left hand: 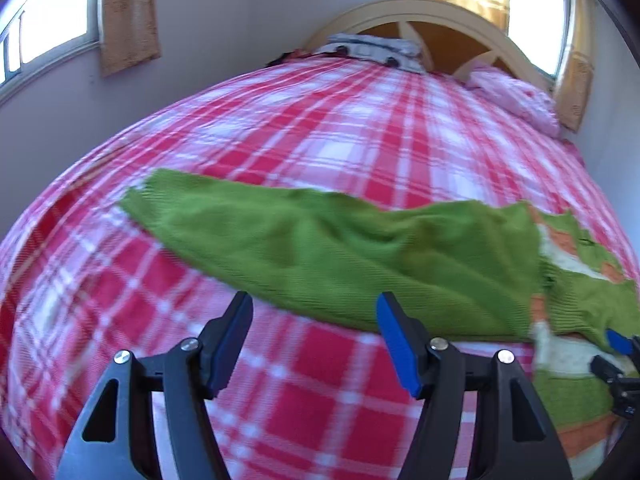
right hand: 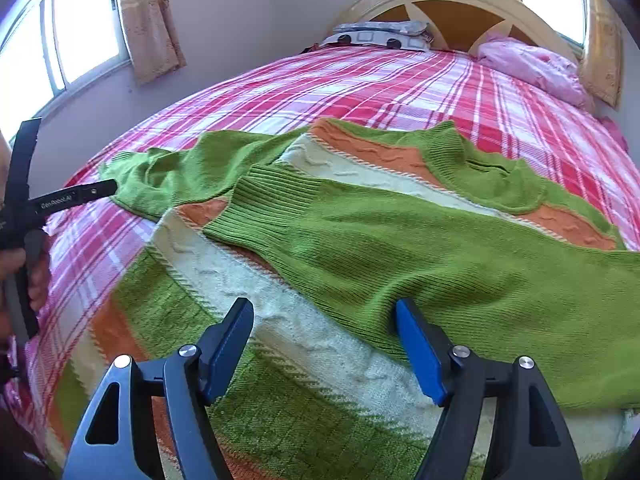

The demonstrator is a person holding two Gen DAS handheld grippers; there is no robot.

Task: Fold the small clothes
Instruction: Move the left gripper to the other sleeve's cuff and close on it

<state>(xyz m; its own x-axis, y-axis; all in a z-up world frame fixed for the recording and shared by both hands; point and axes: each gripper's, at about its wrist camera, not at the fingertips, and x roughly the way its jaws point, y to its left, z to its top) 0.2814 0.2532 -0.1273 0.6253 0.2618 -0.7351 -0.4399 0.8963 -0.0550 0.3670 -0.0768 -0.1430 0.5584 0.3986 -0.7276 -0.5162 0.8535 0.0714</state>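
Both claws, left [left hand: 316, 344] and right [right hand: 325, 352], gape empty; the loose green-orange-cream knitted sweater [right hand: 360, 240] sleeve could unfold on the red plaid bed [right hand: 400, 80].

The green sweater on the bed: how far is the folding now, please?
Done: one sleeve already lies folded across the sweater body on the plaid bedspread. In hand: nothing; the left gripper is open over the other sleeve, which is stretched sideways, and the right gripper is open over the body. Left: fold that sleeve in, then fold the body.
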